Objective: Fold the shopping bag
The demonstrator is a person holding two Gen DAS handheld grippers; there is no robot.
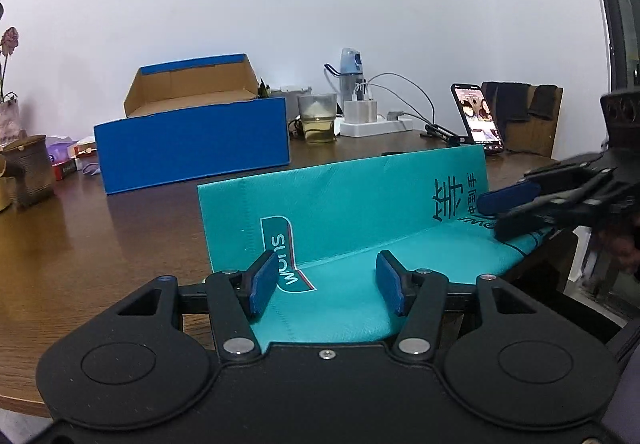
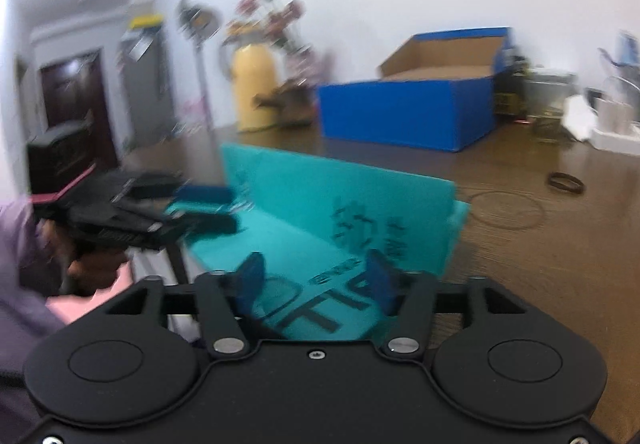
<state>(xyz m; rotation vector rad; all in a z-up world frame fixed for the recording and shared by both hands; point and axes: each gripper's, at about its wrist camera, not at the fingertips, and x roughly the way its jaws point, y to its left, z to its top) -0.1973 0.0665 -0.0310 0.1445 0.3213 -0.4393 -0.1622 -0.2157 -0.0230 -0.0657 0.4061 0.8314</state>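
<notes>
lying on a brown wooden table [image 1: 100,244], a teal shopping bag [image 1: 360,211] has its far half folded upright. left gripper [image 1: 326,282] hovers low over its near edge, 2 fingers apart, empty. right gripper [image 2: 314,280] is likewise spread and empty; its view is motion-blurred, the bag's print unreadable.

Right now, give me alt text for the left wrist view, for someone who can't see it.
A teal shopping bag lies on a wooden table, its far half folded upright, with the open left claw over its near edge and the right claw at its right end. Behind stand a blue cardboard box, a glass and a phone.
</notes>
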